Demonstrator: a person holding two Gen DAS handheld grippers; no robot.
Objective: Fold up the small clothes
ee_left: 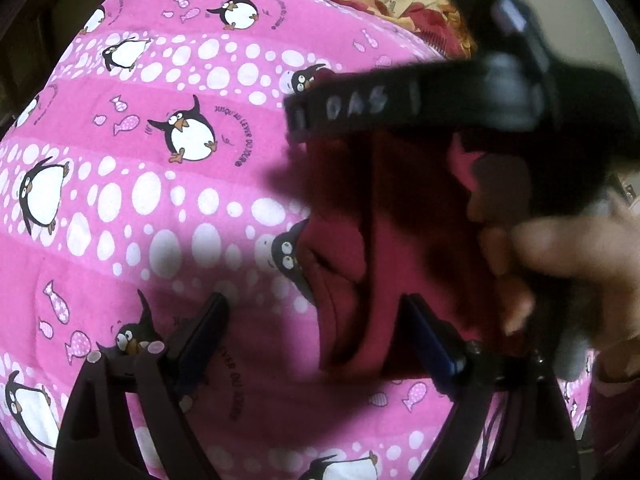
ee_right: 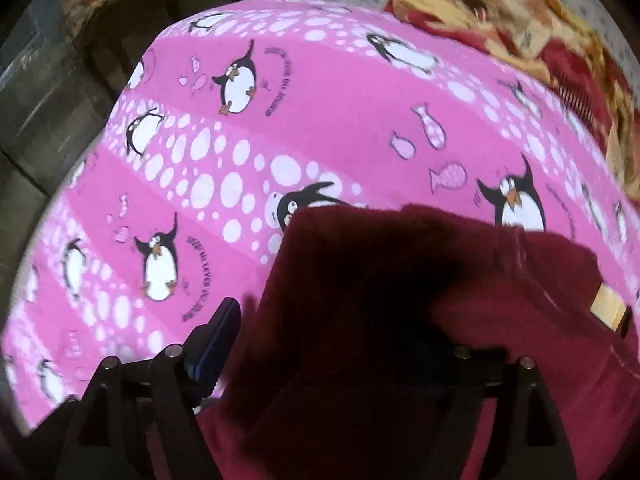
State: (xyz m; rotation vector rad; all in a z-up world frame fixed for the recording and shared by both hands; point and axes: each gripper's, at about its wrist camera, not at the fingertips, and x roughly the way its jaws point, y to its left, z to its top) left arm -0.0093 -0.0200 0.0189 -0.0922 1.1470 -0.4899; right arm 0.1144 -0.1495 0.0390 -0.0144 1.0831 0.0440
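Lying mid-bed on the pink penguin sheet [ee_left: 132, 208], the maroon garment [ee_right: 400, 320] is seen. L claw [ee_left: 316, 320] wide open, empty. R claw [ee_right: 340, 332] open over cloth; far finger hidden. Hand [ee_left: 560, 264] seen in left view only.

A pink bedsheet printed with penguins, fish and white dots [ee_right: 328, 128] covers the bed. At its far right lies a crumpled red and yellow floral blanket [ee_right: 520, 28]. Far left, dark wooden furniture [ee_right: 132, 28] stands over a grey floor [ee_right: 36, 92].

1 maroon garment [ee_right: 420, 280], 1 pink penguin sheet [ee_left: 160, 208], 1 red-and-yellow floral blanket [ee_right: 520, 20], 2 grippers: left gripper [ee_left: 316, 332], right gripper [ee_left: 400, 108].
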